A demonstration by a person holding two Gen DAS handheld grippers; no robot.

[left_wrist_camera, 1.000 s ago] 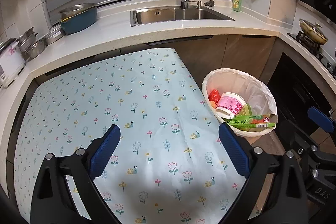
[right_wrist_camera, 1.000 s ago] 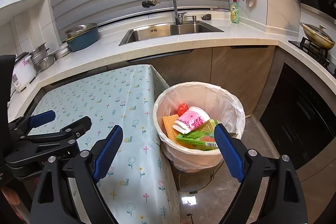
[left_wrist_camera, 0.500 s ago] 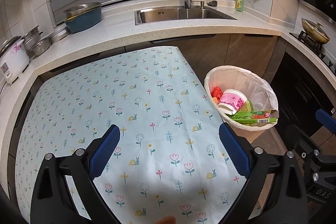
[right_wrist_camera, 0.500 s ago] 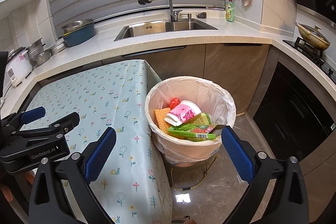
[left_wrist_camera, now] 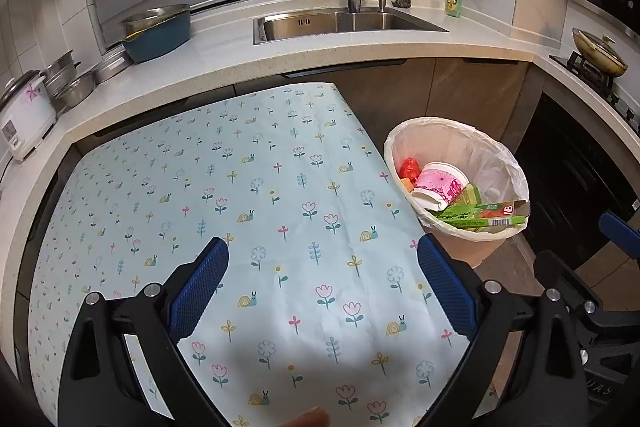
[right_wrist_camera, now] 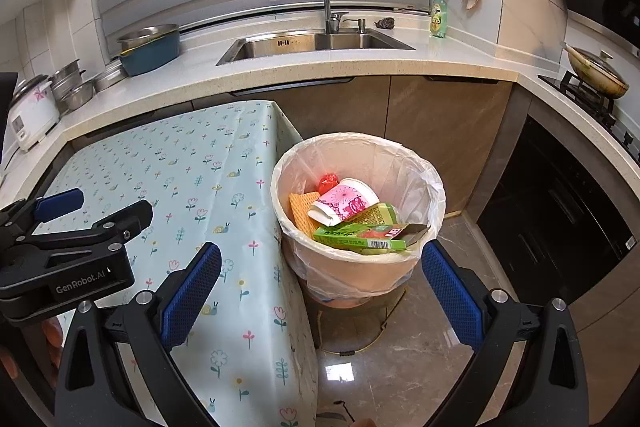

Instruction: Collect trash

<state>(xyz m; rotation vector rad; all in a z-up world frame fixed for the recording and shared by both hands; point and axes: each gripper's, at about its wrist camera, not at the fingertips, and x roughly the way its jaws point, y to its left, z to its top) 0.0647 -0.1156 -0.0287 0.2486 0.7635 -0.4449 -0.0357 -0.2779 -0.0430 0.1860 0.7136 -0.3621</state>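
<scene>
Left wrist view: left tool (left_wrist_camera: 322,259) spread wide and empty above the flower-print tabletop (left_wrist_camera: 256,187), no litter visible anywhere on the cloth ahead of or beneath the fingers. Ahead and to the right of this tool, past the tabletop edge, the lined trash bin (left_wrist_camera: 508,163) on the floor, holding a pink paper cup (left_wrist_camera: 440,183), a red wrapper (left_wrist_camera: 409,169) and a green carton (left_wrist_camera: 480,217) lying across the near rim.

Right wrist view: right tool (right_wrist_camera: 321,269) likewise spread wide, gripping nothing, held directly before the trash bin (right_wrist_camera: 424,171), whose mouth sits between and just beyond the two blue fingertips. Inside: pink paper cup (right_wrist_camera: 346,202), red wrapper (right_wrist_camera: 329,180), an orange wafer-like piece (right_wrist_camera: 301,211) and the green carton (right_wrist_camera: 356,235), partly overhanging the near rim. Left tool (right_wrist_camera: 60,223) visible off to the left over the tabletop.

Progress, as judged: collection apparently complete or nearly so, all visible trash already in the bin and none on the cloth. Remaining, if anything: seating the overhanging carton fully inside; parts of the floor and tabletop out of view not assessable.
</scene>
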